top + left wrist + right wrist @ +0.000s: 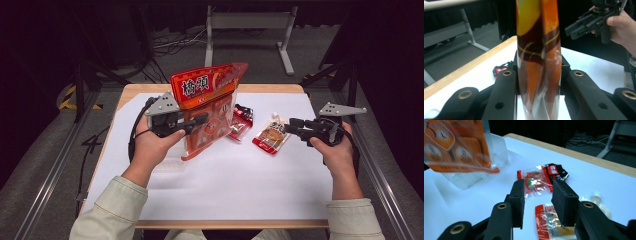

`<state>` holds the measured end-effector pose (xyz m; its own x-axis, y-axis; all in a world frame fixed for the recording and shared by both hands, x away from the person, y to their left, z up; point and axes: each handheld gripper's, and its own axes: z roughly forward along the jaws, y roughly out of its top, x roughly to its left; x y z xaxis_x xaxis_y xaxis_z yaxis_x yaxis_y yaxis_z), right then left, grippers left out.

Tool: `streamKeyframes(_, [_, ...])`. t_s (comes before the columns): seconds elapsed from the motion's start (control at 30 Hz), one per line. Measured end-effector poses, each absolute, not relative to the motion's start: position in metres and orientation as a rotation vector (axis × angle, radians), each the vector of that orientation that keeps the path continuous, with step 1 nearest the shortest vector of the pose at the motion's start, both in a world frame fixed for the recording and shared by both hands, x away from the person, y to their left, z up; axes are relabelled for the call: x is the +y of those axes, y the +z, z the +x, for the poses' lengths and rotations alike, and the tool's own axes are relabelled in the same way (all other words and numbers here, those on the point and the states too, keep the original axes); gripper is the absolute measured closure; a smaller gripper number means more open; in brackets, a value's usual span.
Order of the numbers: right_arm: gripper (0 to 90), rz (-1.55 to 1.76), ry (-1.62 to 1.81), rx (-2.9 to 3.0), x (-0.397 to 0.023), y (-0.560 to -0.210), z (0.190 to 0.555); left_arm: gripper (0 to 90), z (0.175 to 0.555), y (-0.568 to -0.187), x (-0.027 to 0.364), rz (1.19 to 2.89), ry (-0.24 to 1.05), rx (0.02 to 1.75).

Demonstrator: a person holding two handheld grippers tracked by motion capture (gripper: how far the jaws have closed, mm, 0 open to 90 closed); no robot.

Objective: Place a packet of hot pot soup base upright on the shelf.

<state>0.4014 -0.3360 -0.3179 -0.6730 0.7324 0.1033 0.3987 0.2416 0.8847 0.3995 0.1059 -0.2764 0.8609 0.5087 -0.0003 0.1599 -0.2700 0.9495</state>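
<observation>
A large orange snack bag point(210, 105) with a red top band is held up off the table, tilted, and my left gripper point(202, 120) is shut on its lower half. In the left gripper view the bag point(539, 50) stands edge-on, squeezed between the pads. My right gripper point(290, 125) is open at the right, with nothing between its pads point(518, 197). It hovers just above an orange-and-red small packet point(272, 135) point(551, 222). A red-and-black small packet point(241, 122) point(541, 178) lies farther ahead of it on the white sheet.
A clear plastic tray point(167, 162) point(474, 172) sits on the white sheet point(225, 185) below the raised bag. The wooden table edge point(270, 88) runs along the far side. A grey metal stand point(247, 22) and cables are on the floor beyond.
</observation>
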Motion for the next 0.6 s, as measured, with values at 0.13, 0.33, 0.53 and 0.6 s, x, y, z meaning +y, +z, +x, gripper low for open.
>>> streamKeyframes(0.13, [63.3,1.077,1.387,2.182,-0.34,-0.319,0.402,71.1,0.405,-0.268,0.112,1.828,0.377,0.516])
streamKeyframes(0.33, [63.4,1.075,1.396,2.166,-0.342,-0.318,0.401,71.1,0.414,-0.26,0.119,1.827,0.404,0.519])
streamKeyframes(0.53, [63.3,1.076,1.4,2.159,-0.344,-0.319,0.4,71.0,0.426,-0.259,0.134,1.814,0.412,0.514])
streamKeyframes(0.6, [63.3,1.074,1.401,2.16,-0.345,-0.319,0.399,71.0,0.43,-0.259,0.138,1.815,0.418,0.518])
